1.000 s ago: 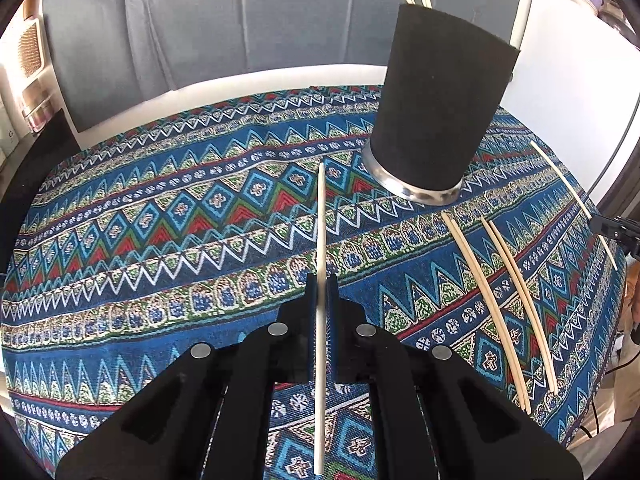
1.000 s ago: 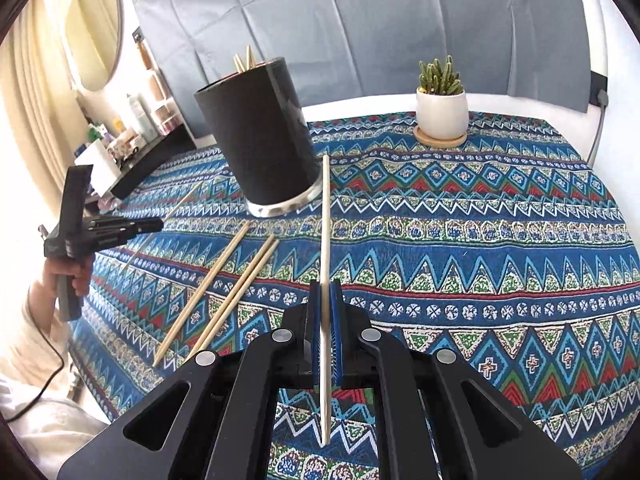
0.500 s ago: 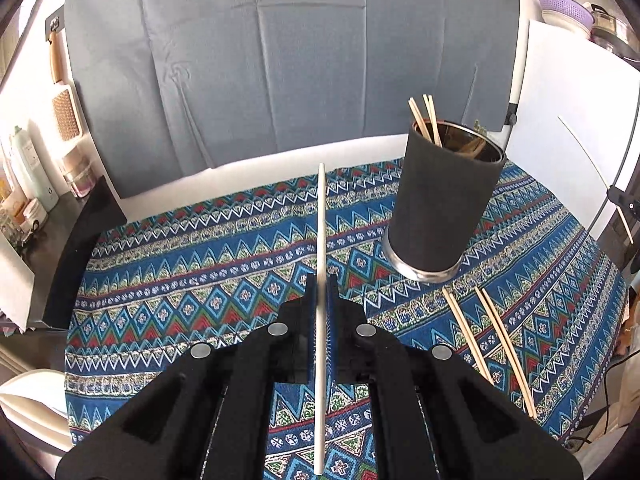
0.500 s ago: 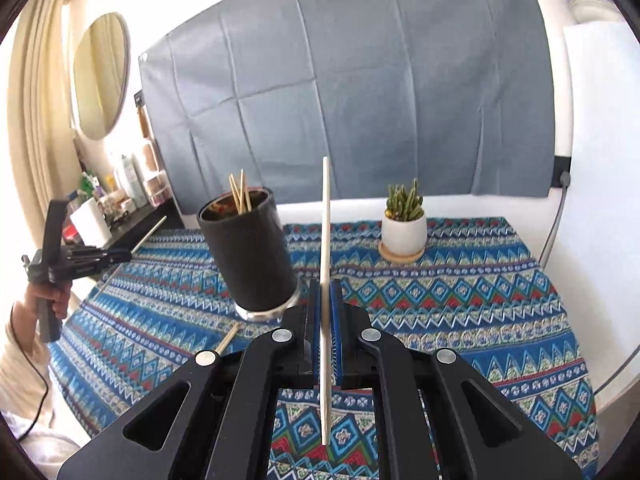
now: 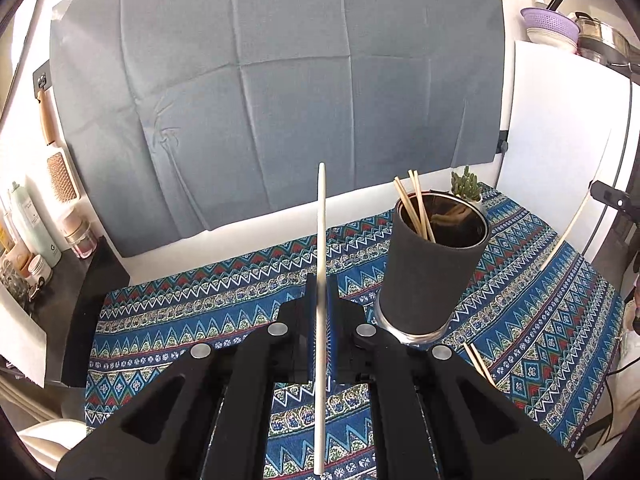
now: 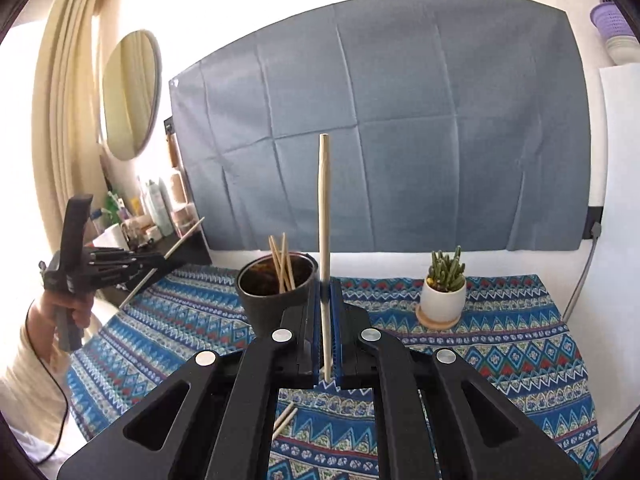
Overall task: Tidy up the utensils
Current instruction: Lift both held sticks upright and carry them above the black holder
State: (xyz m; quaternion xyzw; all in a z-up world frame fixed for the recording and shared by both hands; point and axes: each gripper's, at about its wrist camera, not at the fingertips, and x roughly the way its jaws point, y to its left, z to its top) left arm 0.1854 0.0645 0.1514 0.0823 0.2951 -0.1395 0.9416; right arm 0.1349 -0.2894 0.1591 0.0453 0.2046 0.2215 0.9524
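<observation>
Both grippers are clamped, each on a single chopstick, and both have risen clear of the table since a second ago: then each view looked down on the cloth at close range, now each looks across it to the grey backdrop.

Left gripper (image 5: 320, 312): jaws closed on a pale chopstick (image 5: 321, 240) that runs straight out between the pads, its tip well above and ahead of them. Finding: this stick is lifted off the cloth and ready to carry.

Right gripper (image 6: 327, 320): jaws closed on a wooden chopstick (image 6: 324, 220), likewise projecting ahead and upward. Finding: same status.

Nearest to the grippers, two loose chopsticks (image 5: 476, 358) lie on the patterned tablecloth (image 5: 180, 320), just below and right of the left gripper; in the right wrist view a pair of stick ends (image 6: 286, 416) shows beneath that gripper's frame. These are not yet collected.

Next out, the dark holder cup (image 5: 430, 268) stands upright just ahead and right of the left gripper, and just ahead and left of the right gripper (image 6: 276, 292). It already contains three chopsticks (image 5: 416, 208).

Judgement: the lift step is complete; delivery into the cup is outstanding.
</observation>
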